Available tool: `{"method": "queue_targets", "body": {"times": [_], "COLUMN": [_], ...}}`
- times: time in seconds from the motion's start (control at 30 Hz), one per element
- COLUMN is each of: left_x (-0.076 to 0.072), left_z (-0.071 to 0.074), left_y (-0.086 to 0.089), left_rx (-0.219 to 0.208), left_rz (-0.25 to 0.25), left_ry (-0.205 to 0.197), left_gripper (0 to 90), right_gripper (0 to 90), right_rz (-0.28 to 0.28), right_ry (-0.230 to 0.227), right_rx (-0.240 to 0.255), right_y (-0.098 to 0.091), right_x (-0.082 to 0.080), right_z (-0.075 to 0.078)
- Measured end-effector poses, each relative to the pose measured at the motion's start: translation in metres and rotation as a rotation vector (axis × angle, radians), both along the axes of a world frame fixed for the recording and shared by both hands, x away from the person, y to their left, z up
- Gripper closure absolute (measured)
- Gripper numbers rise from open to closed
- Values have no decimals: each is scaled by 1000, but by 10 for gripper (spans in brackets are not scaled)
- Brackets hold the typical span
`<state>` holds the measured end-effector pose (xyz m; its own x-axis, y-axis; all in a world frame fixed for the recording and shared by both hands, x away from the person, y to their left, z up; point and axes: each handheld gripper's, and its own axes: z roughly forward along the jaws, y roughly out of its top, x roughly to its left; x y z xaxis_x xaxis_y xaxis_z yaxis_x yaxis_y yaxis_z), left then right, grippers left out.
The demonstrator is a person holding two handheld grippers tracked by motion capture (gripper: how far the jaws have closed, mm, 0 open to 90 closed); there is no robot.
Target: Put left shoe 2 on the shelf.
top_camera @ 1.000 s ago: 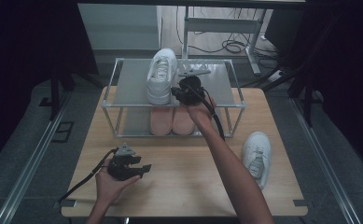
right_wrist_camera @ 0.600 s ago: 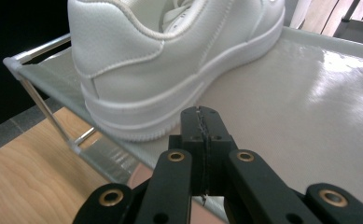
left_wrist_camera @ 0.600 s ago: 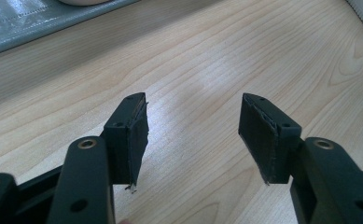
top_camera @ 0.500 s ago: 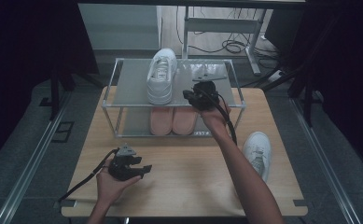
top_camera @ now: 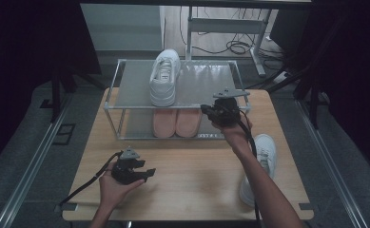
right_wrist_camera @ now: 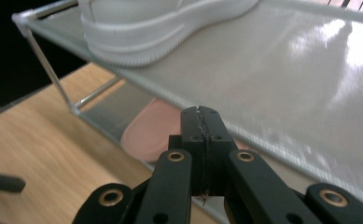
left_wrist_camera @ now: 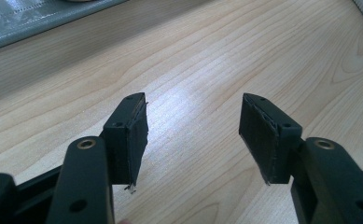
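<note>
Dark floor rings the wooden worktop (top_camera: 192,190). From above, the rack (top_camera: 125,102) at 12 o'clock carries one white shoe (top_camera: 164,78), room free beside it; its mate (top_camera: 261,161) lies at 4 o'clock, near the edge. Left gripper (left_wrist_camera: 193,135) gapes empty over bare wood. Right gripper (right_wrist_camera: 201,140), clenched on nothing, fronts the rack's rim.
</note>
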<state>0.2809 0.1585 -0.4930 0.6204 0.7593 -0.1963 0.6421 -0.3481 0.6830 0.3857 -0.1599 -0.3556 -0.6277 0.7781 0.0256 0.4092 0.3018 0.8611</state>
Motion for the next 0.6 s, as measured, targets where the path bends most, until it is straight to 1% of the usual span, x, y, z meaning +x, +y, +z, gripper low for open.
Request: {"method": "queue_targets", "body": {"times": [0.17,0.4,0.5,0.6], "left_x": [0,0,0,0], "left_z": [-1,-1,-2,-2], "left_y": [-1,-1,-2,-2], "left_rx": [-3,0,2,2], "left_rz": [-6,-9,-3,-4], "left_ry": [8,9,8,8], "left_gripper": [422,421,421,421], "right_gripper": [900,900,895,896], "right_rz": [7,13,33,47], "right_ry": [8,20,32,50], "right_rx": [2,40,49,46], "right_y": [-12,-25,-28,-29], "right_x": [-14,-29,-35,-42], "right_z": [-9,-18,-22,-29]}}
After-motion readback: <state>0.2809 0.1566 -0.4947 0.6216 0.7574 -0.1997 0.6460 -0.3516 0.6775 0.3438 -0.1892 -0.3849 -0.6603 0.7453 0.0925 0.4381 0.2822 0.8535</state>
